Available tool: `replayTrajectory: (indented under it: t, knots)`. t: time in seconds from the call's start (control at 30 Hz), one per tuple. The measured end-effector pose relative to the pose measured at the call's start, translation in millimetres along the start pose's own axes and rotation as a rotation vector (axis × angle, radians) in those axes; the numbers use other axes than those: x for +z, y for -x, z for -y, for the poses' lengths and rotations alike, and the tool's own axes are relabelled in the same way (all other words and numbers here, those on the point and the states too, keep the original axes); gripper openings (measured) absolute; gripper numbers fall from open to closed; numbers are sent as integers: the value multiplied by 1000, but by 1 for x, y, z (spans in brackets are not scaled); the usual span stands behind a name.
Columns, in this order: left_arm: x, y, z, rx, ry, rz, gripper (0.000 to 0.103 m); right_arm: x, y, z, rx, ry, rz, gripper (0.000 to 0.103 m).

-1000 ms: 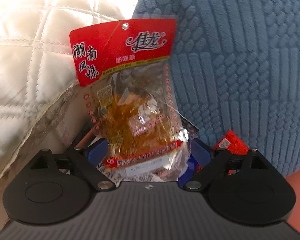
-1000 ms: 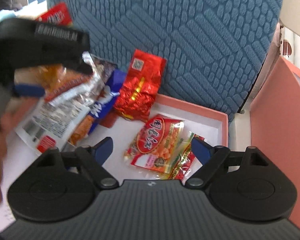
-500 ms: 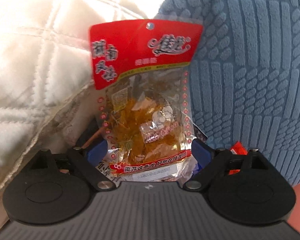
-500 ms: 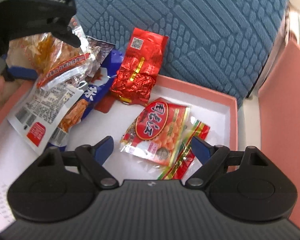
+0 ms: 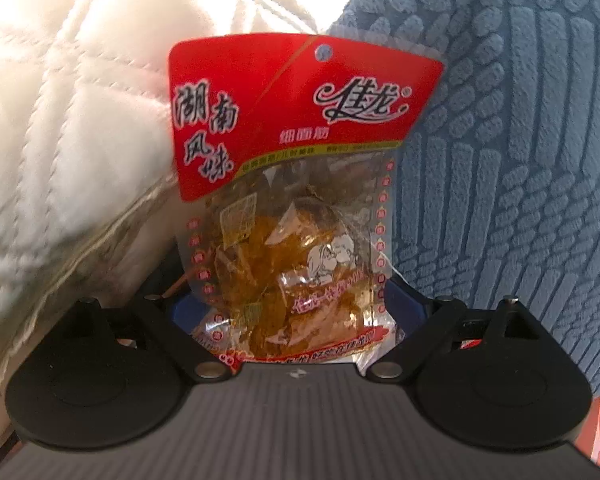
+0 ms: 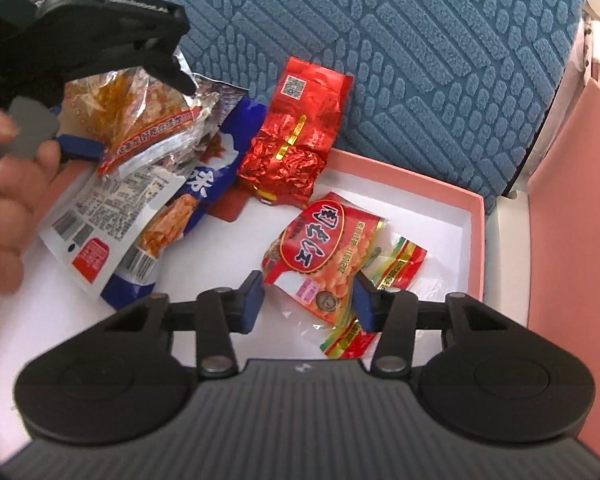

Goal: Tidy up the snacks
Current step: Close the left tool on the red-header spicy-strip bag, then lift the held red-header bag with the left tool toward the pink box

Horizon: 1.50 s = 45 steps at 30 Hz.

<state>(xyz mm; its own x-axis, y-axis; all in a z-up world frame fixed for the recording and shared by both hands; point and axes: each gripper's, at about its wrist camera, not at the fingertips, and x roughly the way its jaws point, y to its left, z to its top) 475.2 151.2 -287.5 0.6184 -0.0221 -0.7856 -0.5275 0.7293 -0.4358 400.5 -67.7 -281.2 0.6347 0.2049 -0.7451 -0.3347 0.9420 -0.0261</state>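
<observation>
My left gripper [image 5: 290,300] is shut on a clear snack packet [image 5: 296,248] with a red header and orange-yellow pieces inside, and holds it up. The right wrist view shows that left gripper [image 6: 112,92] at the upper left, with the packet [image 6: 140,120] hanging over the pink box [image 6: 476,240]. My right gripper [image 6: 308,302] points down into the box and its jaws are closing. A red peanut packet [image 6: 320,248] lies flat between its blue fingers [image 6: 252,300]. The pads are at the packet's edges and the packet does not look squeezed.
Inside the box lie a red foil packet [image 6: 296,132], a blue-and-white packet [image 6: 204,196], a white barcode packet [image 6: 96,232] and a striped packet [image 6: 400,264]. A blue cushion [image 6: 420,40] stands behind it, a cream quilted cushion [image 5: 60,120] to the left, a pink panel [image 6: 572,200] on the right. A hand [image 6: 4,200] shows at left.
The right gripper's jaws have narrowed from wide open to the edges of the peanut packet. The left gripper has carried its packet rightward and lower over the box.
</observation>
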Motion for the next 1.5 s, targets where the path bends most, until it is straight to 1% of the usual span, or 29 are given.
replayTrajectory:
  t: [0.1,0.2,0.27,0.4,0.47,0.5,0.53,0.6,0.63,0.7,0.77,0.8,0.87,0.9,1.03,1.17,1.23,1.4,1.5]
  knots:
    - [5,-4,0,3,-3,8,94,-1,2,-1,1,4,4,48]
    - [6,-8,2,17,-20,15,91,-5,6,1,7,13,8,47]
    - [6,-7,1,25,-46,31,83,-7,8,2,11,22,13,47]
    - [-8,1,9,35,-165,71,75,-21,13,2,0,41,51,47]
    - [-12,4,13,39,-231,87,66,-26,17,1,-3,41,66,47]
    - [-14,7,14,42,-257,93,64,-29,19,1,-8,41,72,47]
    - [-15,8,15,40,-286,96,57,-33,21,0,-14,44,78,47]
    - [-16,11,19,32,-339,98,52,-37,23,-2,-22,51,82,47]
    - [-15,13,17,25,-352,96,48,-38,26,-5,-30,62,79,47]
    - [-14,18,15,8,-346,88,46,-42,30,-11,-46,61,71,47]
    - [-12,23,13,-4,-341,84,44,-45,32,-14,-45,12,63,47]
    - [-17,29,13,-5,-344,84,43,-46,34,-17,-52,-3,60,46]
    - [-15,38,4,-18,-356,89,42,-48,36,-21,-53,-28,56,46]
    - [-17,50,-6,-26,-361,94,42,-47,36,-23,-50,-38,53,46]
    - [-35,76,-8,-62,-385,93,38,-45,38,-27,-63,-48,50,46]
    - [-51,90,-12,-91,-393,57,35,-40,50,-24,-74,-65,57,45]
    - [-63,102,-10,-104,-397,49,34,-37,56,-20,-65,-84,56,45]
    - [-74,122,-13,-116,-390,58,30,-36,69,-20,-60,-76,81,45]
    - [-80,138,-16,-127,-385,65,24,-38,77,-21,-60,-64,96,45]
